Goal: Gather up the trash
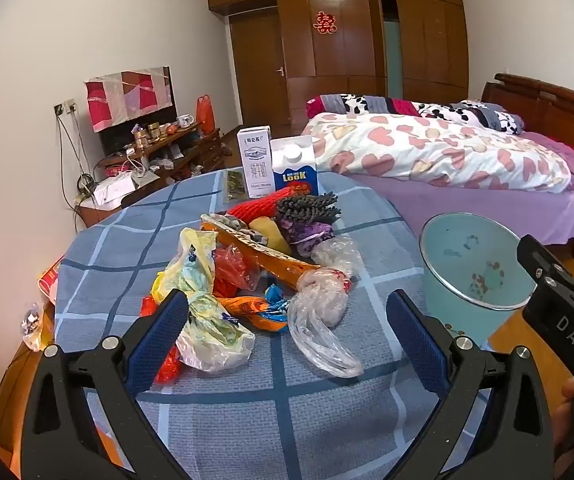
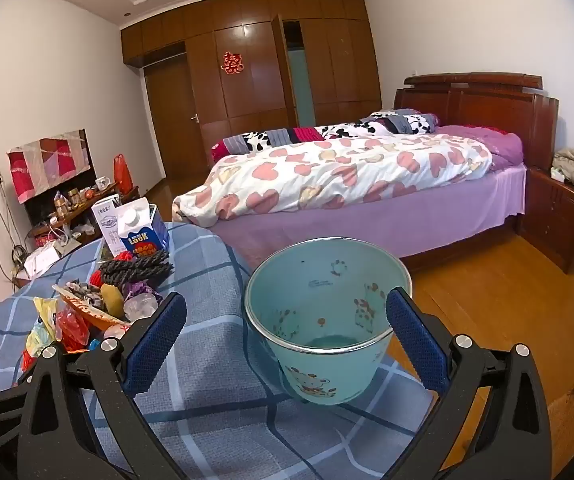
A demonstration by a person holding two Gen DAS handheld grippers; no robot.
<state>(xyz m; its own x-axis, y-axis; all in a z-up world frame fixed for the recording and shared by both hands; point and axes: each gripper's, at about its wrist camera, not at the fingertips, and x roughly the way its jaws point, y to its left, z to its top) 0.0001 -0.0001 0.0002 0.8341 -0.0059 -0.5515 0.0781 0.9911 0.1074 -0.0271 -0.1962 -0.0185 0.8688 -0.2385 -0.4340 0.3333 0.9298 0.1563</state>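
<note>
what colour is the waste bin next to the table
Pale teal-green with small cartoon animal prints and a shiny metal rim: the waste bin shows best in the right wrist view.

Ahead of me a bed [image 2: 367,208] with a purple sheet carries a white quilt [image 2: 327,172] printed with pink hearts and a rolled patterned blanket [image 2: 327,132] behind it. Brown wooden wardrobes [image 2: 255,72] fill the far wall, a red paper cutting [image 2: 233,63] stuck on one door. To my left a television [image 1: 131,116] draped in a red and pink cloth stands on a cluttered low stand [image 1: 159,152]. A bedside cabinet [image 2: 555,208] holds crumpled cloth.
</note>
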